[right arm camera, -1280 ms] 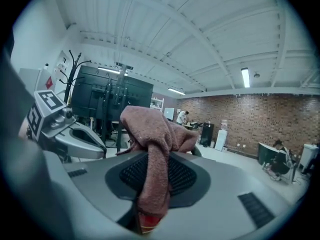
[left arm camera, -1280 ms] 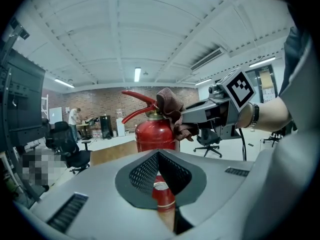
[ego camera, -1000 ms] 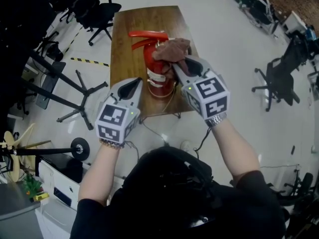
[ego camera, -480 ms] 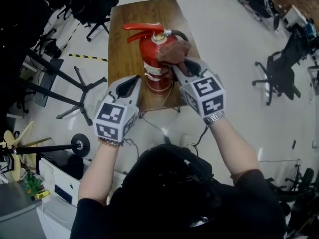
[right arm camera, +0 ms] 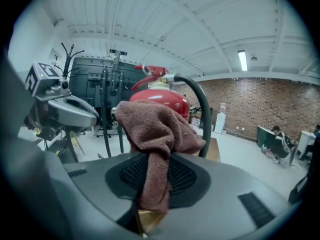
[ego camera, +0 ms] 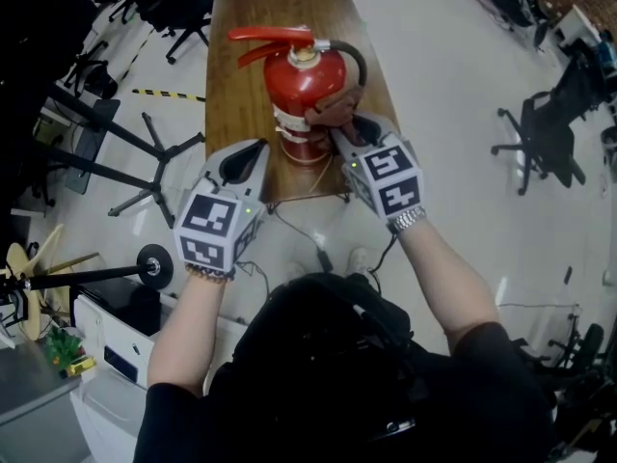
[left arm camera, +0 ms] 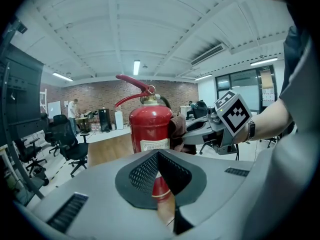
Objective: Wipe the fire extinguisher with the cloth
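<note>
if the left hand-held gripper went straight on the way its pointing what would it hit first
Most likely the fire extinguisher. In the left gripper view its red body stands dead ahead of the shut left hand-held gripper, with nothing in between. The gap looks short, though depth is hard to judge.

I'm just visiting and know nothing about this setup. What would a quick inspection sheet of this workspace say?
Surface: small wooden table, standing on a pale floor.
Job's things: red fire extinguisher upright on the table; brown cloth against its side.
Clutter: nothing seen.
Grippers: right gripper shut on the cloth; left gripper shut, empty, short of the extinguisher.
Cables: black hose on the extinguisher; dark cable on the floor near the table.
Surroundings: office chairs, stand legs, striped floor tape.
</note>
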The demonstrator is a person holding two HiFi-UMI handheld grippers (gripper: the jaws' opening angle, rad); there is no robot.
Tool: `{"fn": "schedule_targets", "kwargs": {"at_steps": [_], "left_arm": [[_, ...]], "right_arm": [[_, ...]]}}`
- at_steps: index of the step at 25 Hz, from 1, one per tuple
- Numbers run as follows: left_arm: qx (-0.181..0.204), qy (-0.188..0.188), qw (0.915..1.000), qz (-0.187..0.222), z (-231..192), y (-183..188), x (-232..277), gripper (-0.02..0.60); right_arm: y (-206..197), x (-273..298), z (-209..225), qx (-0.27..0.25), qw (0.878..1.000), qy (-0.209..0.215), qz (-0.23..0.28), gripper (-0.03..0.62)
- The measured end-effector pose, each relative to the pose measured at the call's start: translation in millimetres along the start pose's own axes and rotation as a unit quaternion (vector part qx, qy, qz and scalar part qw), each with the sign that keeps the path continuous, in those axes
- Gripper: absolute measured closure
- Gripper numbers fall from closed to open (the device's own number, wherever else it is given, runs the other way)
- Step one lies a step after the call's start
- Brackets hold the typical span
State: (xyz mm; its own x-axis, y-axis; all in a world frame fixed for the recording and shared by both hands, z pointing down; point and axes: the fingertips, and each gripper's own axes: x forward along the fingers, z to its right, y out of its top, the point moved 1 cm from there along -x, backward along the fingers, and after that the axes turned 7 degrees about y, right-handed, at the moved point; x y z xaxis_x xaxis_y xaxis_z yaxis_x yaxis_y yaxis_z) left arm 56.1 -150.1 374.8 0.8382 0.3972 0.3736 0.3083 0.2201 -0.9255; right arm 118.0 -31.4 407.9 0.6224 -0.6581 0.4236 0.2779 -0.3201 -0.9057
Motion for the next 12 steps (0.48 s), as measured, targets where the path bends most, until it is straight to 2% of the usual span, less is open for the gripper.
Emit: {"fn": "schedule_targets", "kwargs": {"at_steps": [12], "left_arm": [[0.001,0.006,0.9997,-0.023,-5,-16,5,0.581]], "right_arm": [[-58,30,5,0.006,0.999,0.002,-0.041,0.479]]}}
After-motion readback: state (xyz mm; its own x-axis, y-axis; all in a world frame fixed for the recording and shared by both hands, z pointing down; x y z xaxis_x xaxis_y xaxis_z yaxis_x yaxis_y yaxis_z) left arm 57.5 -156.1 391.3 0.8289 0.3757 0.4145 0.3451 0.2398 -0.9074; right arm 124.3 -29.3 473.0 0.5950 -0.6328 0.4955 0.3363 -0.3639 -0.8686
